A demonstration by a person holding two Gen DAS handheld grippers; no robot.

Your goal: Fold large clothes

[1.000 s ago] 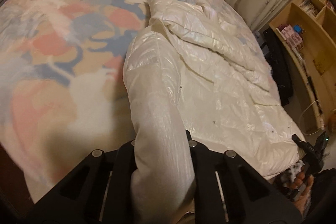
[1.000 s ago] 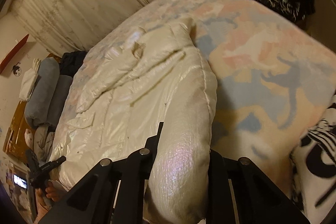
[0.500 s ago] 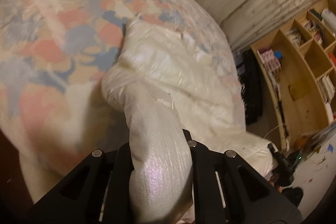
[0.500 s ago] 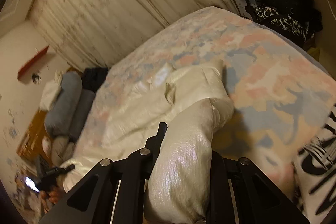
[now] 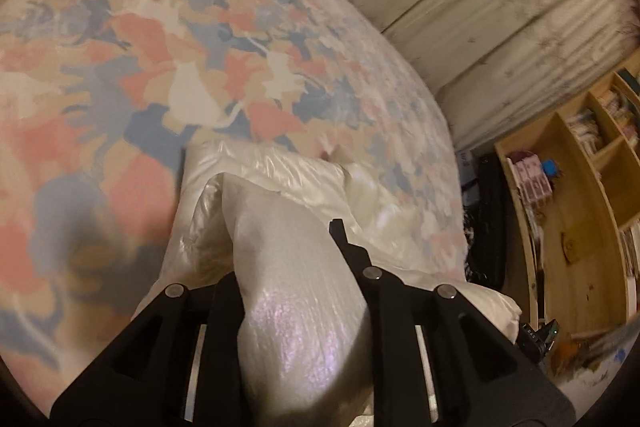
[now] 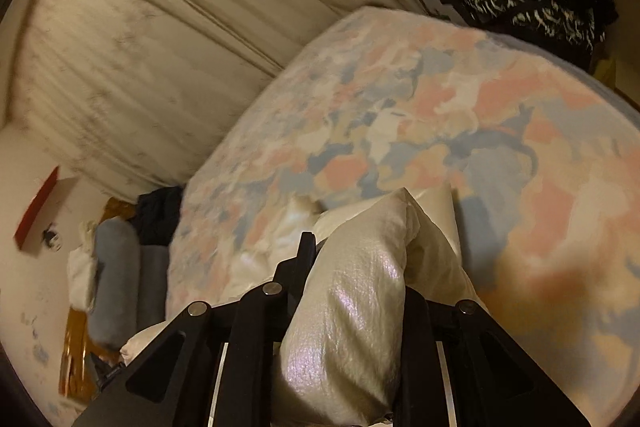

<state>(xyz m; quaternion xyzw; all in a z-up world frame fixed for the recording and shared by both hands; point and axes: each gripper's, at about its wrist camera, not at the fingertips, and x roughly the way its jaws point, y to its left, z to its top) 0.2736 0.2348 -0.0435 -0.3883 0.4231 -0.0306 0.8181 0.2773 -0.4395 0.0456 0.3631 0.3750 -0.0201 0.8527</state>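
Both the left gripper [image 5: 296,291] and right gripper [image 6: 352,307] pinched the white puffer jacket [image 5: 304,307] edge, jaws easing open, apparently to lay the fold on the bedspread [image 5: 160,67]

A bed [image 5: 240,39] with a pink, blue and cream patterned cover carried the load. A shiny cream jacket [image 5: 288,179] lay bunched on it, just ahead of the jaws.

Dim warm light, heavy motion blur, fisheye-bent edges with dark corners in both views
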